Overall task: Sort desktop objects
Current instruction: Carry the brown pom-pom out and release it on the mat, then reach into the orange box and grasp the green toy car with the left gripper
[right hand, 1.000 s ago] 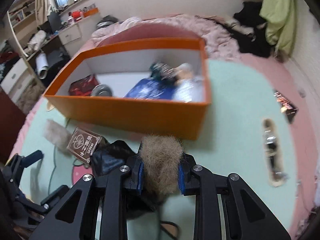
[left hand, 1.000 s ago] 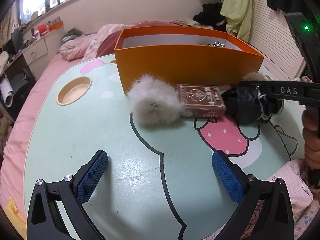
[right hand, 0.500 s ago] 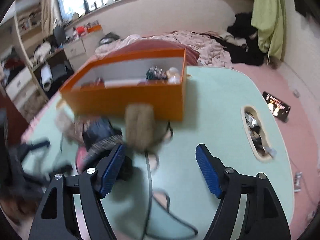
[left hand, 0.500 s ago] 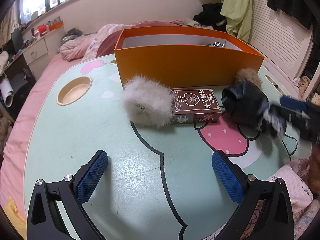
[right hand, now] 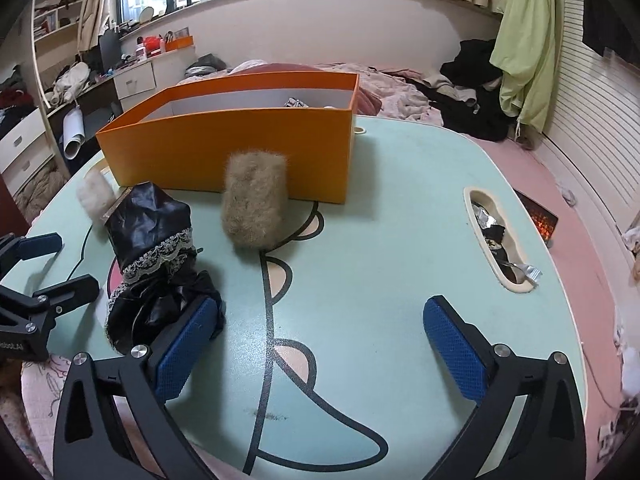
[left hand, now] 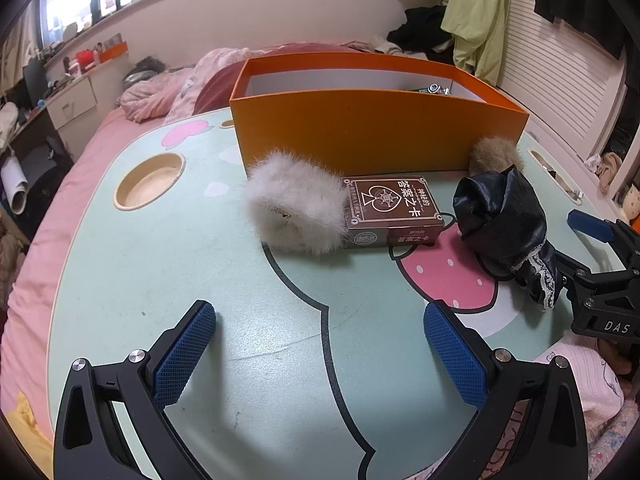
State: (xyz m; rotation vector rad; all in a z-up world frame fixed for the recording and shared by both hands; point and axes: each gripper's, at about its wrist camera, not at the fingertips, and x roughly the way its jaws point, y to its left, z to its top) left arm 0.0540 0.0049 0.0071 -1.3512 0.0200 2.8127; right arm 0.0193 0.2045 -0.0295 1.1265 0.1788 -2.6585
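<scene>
Released a second ago, the brown fur scrunchie [right hand: 255, 199] now rests on the table [right hand: 400, 240] against the front wall of the orange box [right hand: 240, 152], and the right tongs [right hand: 322, 354] have backed away from it with their pads spread wide and nothing between them. Left tongs [left hand: 320, 360] hover in the same spot as before, jaws apart and empty.

From the right tongs, the scrunchie lies ahead and a little left of centre, standing on edge with its long side running up toward the box wall. A black lace-trimmed fabric bundle [right hand: 156, 264] sits closer, touching the right tongs' left pad [right hand: 186, 346]. From the left tongs, a white fur scrunchie [left hand: 298, 208] lies straight ahead, touching a brown card box [left hand: 394, 210] just to its right; the black bundle is farther right, beside the other tool.

My judgement: four items remain outside the orange box, so the sorting is partway done. The right tongs are nearer the black bundle and the brown scrunchie; the left tongs are nearer the white one and the cards. For the bundle, the right tongs would need to shift left to centre it between the pads.
</scene>
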